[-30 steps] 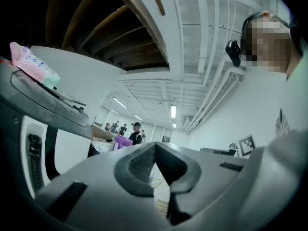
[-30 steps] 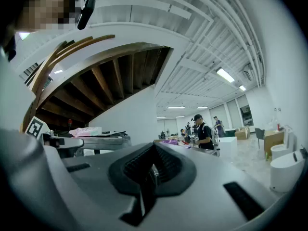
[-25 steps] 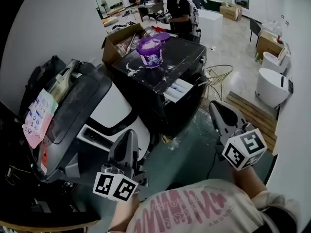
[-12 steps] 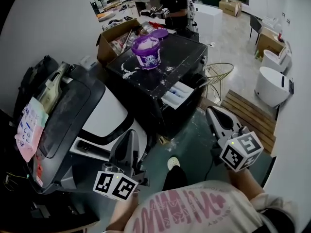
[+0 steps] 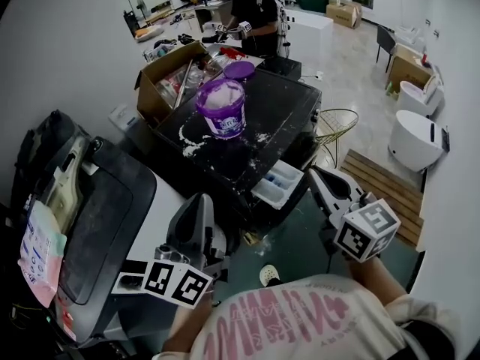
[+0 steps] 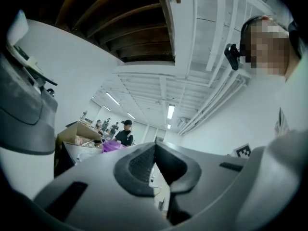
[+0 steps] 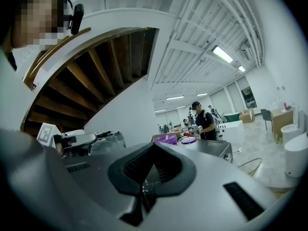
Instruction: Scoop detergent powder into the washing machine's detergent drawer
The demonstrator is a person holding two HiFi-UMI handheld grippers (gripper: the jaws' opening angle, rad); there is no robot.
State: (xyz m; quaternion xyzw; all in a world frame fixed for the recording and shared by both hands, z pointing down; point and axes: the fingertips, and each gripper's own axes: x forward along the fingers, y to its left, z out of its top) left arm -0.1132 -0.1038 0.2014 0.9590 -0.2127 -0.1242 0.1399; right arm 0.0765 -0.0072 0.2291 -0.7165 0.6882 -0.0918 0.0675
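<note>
A purple detergent tub [image 5: 222,108] stands open on the black washing machine's top [image 5: 277,111], amid spilled white powder; its purple lid [image 5: 239,70] lies behind it. The white detergent drawer [image 5: 279,184] is pulled out at the machine's front. My left gripper [image 5: 199,203] is held low, in front of the machine and left of the drawer, jaws shut and empty. My right gripper [image 5: 318,177] is just right of the drawer, also shut with nothing in it. The tub [image 7: 166,139] shows far beyond the right gripper [image 7: 154,146], and the tub [image 6: 111,146] shows small beyond the left gripper [image 6: 155,146].
An open cardboard box [image 5: 166,81] of goods stands left of the tub. A white and grey appliance [image 5: 105,201] fills the left side. A wire basket [image 5: 336,126], a wooden pallet [image 5: 382,182] and a white unit [image 5: 416,137] are at right. A person in black [image 5: 253,13] works behind.
Both grippers have moved forward toward the washing machine, which now sits closer and more central in the head view. Both stay shut.
</note>
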